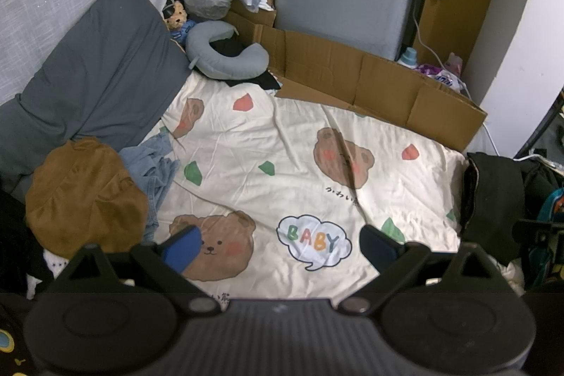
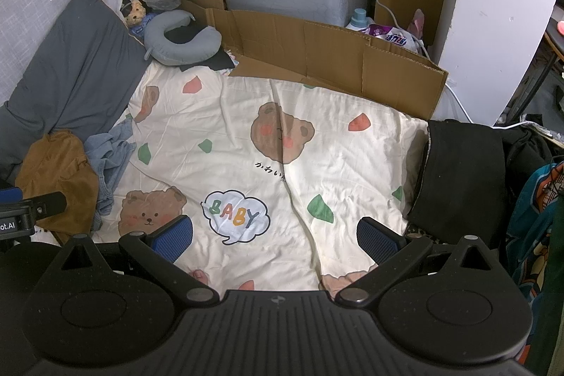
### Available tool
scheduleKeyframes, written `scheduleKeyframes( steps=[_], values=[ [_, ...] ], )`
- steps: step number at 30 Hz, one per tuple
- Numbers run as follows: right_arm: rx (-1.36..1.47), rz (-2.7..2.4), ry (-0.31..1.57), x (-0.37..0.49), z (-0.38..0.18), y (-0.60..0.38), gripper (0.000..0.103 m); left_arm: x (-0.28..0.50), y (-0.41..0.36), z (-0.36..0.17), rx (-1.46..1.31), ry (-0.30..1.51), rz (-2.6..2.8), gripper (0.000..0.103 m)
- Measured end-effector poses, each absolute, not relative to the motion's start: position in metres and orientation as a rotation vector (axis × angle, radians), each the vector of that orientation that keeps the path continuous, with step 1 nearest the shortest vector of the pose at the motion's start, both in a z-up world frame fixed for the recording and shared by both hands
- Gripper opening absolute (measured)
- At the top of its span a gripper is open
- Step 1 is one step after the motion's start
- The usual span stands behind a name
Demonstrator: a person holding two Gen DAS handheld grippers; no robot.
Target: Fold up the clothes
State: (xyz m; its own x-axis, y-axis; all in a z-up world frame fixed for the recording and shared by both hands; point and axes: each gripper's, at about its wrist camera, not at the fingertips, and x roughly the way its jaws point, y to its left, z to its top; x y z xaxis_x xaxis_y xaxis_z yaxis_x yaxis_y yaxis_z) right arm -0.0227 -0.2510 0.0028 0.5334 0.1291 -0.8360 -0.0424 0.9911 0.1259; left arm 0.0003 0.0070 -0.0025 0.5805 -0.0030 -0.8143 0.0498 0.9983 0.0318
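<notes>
A brown garment (image 1: 86,196) lies crumpled at the left of the bed, with a light blue denim garment (image 1: 155,171) bunched beside it. Both show in the right wrist view too, the brown garment (image 2: 58,180) and the denim one (image 2: 111,152). A folded black garment (image 1: 493,199) rests on the right edge of the cream bear-print sheet (image 1: 282,143), also the black garment (image 2: 458,178). My left gripper (image 1: 282,245) hovers open above the sheet with nothing between its blue pads. My right gripper (image 2: 275,235) is open and empty too. A corner of the left gripper (image 2: 21,210) shows at the far left.
A grey pillow (image 1: 95,69) leans against the left wall. A grey neck pillow (image 1: 225,55), a small plush bear (image 1: 176,14) and flattened cardboard (image 1: 370,83) line the back. Colourful clothing (image 2: 535,235) hangs at the right. A detergent bottle (image 2: 359,18) stands behind the cardboard.
</notes>
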Motion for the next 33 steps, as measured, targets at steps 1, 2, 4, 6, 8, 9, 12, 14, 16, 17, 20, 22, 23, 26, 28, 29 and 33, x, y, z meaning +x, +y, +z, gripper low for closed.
scheduleKeyframes(
  steps=[1,2,4,6,8,9,12,14,16,17,20,22,23,26,28,29,33],
  values=[
    [0.094,0.102,1.003,-0.0221,0.0023,-0.252,0.102,0.0001,0.0068,-0.0025,0.054,0.951,-0.031,0.098],
    [0.094,0.102,1.004,-0.0218,0.0025,-0.2522,0.102,0.0,0.0067,-0.0026,0.054,0.951,-0.031,0.098],
    [0.095,0.103,1.004,-0.0218,0.0025,-0.2525,0.102,-0.0003,0.0065,-0.0026,0.055,0.951,-0.03,0.098],
    [0.096,0.103,1.004,-0.0219,0.0023,-0.2523,0.102,-0.0006,0.0063,-0.0027,0.057,0.951,-0.03,0.098],
    [0.097,0.103,1.004,-0.0218,0.0019,-0.2526,0.102,-0.0008,0.0061,-0.0027,0.058,0.951,-0.03,0.098],
    [0.097,0.103,1.004,-0.0217,0.0018,-0.2529,0.102,-0.001,0.006,-0.0028,0.058,0.951,-0.03,0.098],
    [0.097,0.103,1.004,-0.0217,0.0016,-0.2533,0.102,-0.0014,0.0057,-0.0029,0.06,0.951,-0.029,0.098],
    [0.097,0.103,1.004,-0.022,0.0015,-0.2529,0.102,-0.0017,0.0055,-0.0029,0.061,0.95,-0.029,0.098],
    [0.097,0.103,1.003,-0.0221,0.0012,-0.2531,0.102,-0.0019,0.0052,-0.0029,0.062,0.95,-0.029,0.098],
    [0.097,0.104,1.003,-0.0219,0.0013,-0.2535,0.102,-0.002,0.0051,-0.0027,0.062,0.95,-0.028,0.098],
    [0.095,0.105,1.004,-0.0211,0.001,-0.2543,0.102,-0.0022,0.0048,-0.0021,0.062,0.95,-0.027,0.098],
    [0.095,0.105,1.005,-0.0209,0.0018,-0.2547,0.102,-0.0025,0.0045,-0.0021,0.063,0.95,-0.028,0.098],
    [0.096,0.104,1.004,-0.021,0.0019,-0.2546,0.102,-0.0023,0.0048,-0.002,0.063,0.95,-0.028,0.098],
    [0.097,0.104,1.003,-0.0209,0.0024,-0.2549,0.102,-0.0012,0.0056,-0.0016,0.063,0.95,-0.031,0.098],
    [0.096,0.103,1.003,-0.0204,0.0022,-0.255,0.102,-0.002,0.0052,-0.002,0.064,0.95,-0.031,0.098],
    [0.097,0.103,1.002,-0.0204,0.0021,-0.2552,0.102,-0.0019,0.005,-0.0016,0.065,0.95,-0.031,0.098],
    [0.101,0.102,0.999,-0.0212,0.0019,-0.2556,0.102,-0.0022,0.0044,-0.0008,0.068,0.95,-0.031,0.098]
  ],
)
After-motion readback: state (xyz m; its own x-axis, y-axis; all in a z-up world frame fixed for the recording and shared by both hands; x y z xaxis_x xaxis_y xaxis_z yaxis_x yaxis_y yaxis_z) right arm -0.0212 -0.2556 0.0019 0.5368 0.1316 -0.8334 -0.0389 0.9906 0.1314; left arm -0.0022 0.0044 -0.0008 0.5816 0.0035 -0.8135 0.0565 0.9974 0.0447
